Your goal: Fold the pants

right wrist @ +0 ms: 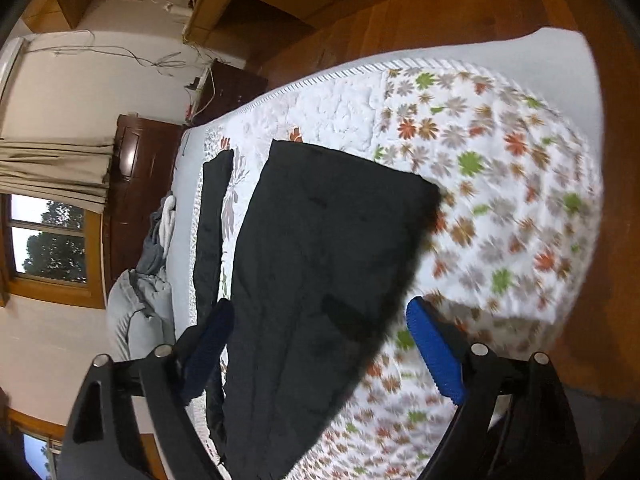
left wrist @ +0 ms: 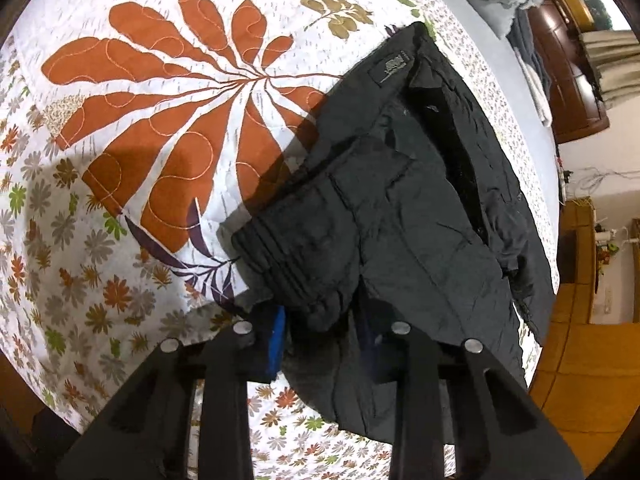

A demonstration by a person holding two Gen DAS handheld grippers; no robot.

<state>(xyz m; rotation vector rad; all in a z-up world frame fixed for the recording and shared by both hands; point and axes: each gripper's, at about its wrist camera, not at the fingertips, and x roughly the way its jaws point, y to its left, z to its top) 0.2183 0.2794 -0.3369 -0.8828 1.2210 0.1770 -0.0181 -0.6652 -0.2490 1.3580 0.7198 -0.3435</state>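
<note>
Black pants (left wrist: 400,200): lying on floral quilt (left wrist: 120,160), partly folded. Left gripper (left wrist: 320,328): pinching bunched fabric. Right gripper (right wrist: 320,344): spread wide, straddling the pants without grip. Step, likely: mid-fold. Next: grip with right, carry fold over evenly.

Left hand-held gripper (left wrist: 320,332) is clamped shut; right hand-held gripper (right wrist: 320,354) gapes wide.

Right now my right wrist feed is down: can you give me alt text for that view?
The right gripper is wide open, its blue-padded fingers on either side of the black pants, which lie flat on the floral quilt. The quilt covers a bed, with a window, curtains and dark wooden furniture to the left.
</note>
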